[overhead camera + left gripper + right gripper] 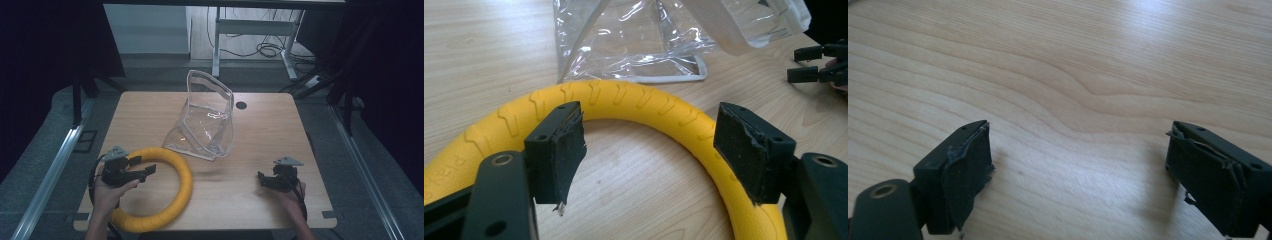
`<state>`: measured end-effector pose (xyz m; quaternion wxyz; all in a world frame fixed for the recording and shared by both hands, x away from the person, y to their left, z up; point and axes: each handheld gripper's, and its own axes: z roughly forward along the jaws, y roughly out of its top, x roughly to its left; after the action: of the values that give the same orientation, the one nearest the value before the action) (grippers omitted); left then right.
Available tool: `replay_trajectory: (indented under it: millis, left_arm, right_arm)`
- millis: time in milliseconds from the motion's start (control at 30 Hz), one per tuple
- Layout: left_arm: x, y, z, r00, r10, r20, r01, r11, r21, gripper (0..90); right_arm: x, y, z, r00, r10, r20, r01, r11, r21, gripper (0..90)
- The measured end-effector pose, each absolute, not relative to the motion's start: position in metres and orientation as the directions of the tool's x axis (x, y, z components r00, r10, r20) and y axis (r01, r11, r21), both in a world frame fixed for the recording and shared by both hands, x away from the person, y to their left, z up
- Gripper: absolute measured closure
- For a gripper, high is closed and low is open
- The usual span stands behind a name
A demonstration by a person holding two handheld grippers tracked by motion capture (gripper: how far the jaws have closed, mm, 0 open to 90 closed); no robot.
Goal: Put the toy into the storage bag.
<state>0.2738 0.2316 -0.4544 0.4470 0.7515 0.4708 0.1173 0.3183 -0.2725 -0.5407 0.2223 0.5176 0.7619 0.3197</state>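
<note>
A: What does the ring (pixel 165 187) look like, and where is it?

B: It is a thick yellow ring, matte like foam or rubber, lying flat on the wooden table (pixel 250 190). On the table it is at about 8 o'clock from the middle, near the front left corner. In the left gripper view I can see raised arrow-shaped ridges along its top, and some raised letters at the left end, but I cannot read them fully.

A: Is the left gripper (pixel 142 169) holding it?

B: No. Its jaws stand wide apart and nothing is pressed between them. In the left gripper view they are above the hole of the ring, and the yellow arc passes behind both pads (pixel 566 155). Whether a pad touches the ring I cannot tell.

A: And the right gripper (pixel 263 180)?

B: It is at about 4 o'clock on the table, well apart from the ring. Its jaws are also wide open, with bare wood between them.

A: What else is there?

B: A clear plastic bag (pixel 207 117) stands near the middle of the table, at about 1 o'clock from the ring, just beside it. It has a white edge at its bottom.
</note>
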Motion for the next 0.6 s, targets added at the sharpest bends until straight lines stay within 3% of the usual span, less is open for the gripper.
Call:
replay_trajectory:
  millis: [600]
  left_arm:
    - [0.2752, 0.2292, -0.4544, 0.535, 0.809, -0.245, 0.615, -0.174, 0.769, 29.5]
  right_arm:
    - [0.3177, -0.2744, -0.5407, -0.375, 0.927, -0.006, 0.639, 0.263, 0.723, 14.5]
